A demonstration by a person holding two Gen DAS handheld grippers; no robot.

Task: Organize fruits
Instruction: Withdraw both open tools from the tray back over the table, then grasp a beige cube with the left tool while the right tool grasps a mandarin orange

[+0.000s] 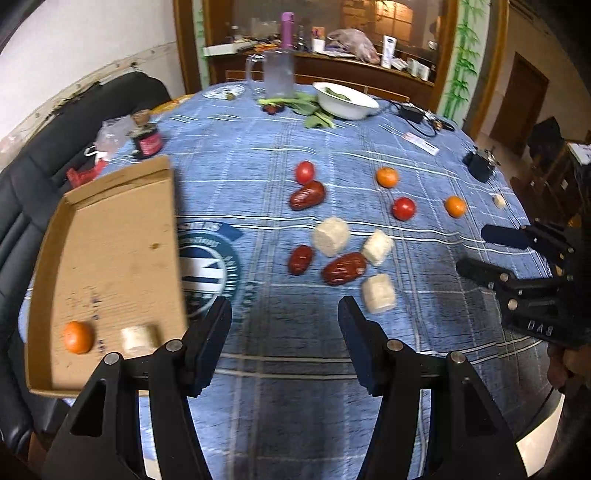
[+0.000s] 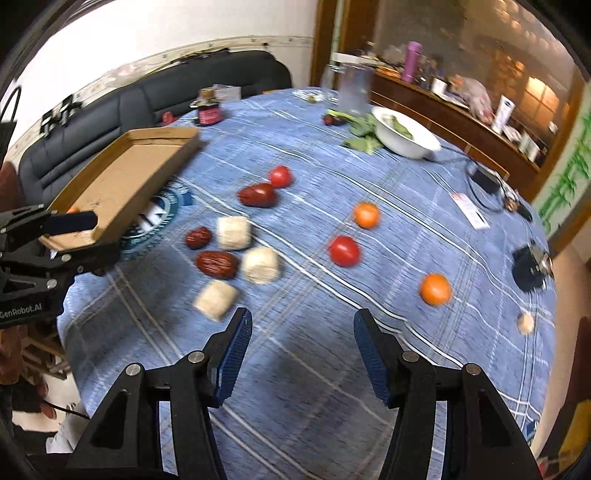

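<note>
left gripper point(image 1: 284, 314): jaws apart, nothing between them, above bare blue checked tablecloth point(image 1: 303, 387)
right gripper point(image 1: 476, 251): at right edge, jaws apart, nothing between them
cardboard tray point(image 1: 110, 236): left side, holds one orange point(image 1: 77, 336) and one pale block point(image 1: 137, 339)
loose on cloth: tomatoes point(image 1: 305, 172), red dates point(image 1: 307, 195), pale blocks point(image 1: 331, 236), oranges point(image 1: 387, 177)
far edge: white bowl point(image 1: 347, 100), greens beside it

White wall point(image 2: 147, 26), black sofa point(image 2: 147, 99), wooden sideboard point(image 1: 351, 66)

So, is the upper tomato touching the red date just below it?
Touching. In the left wrist view the tomato meets the red date with no gap.
</note>
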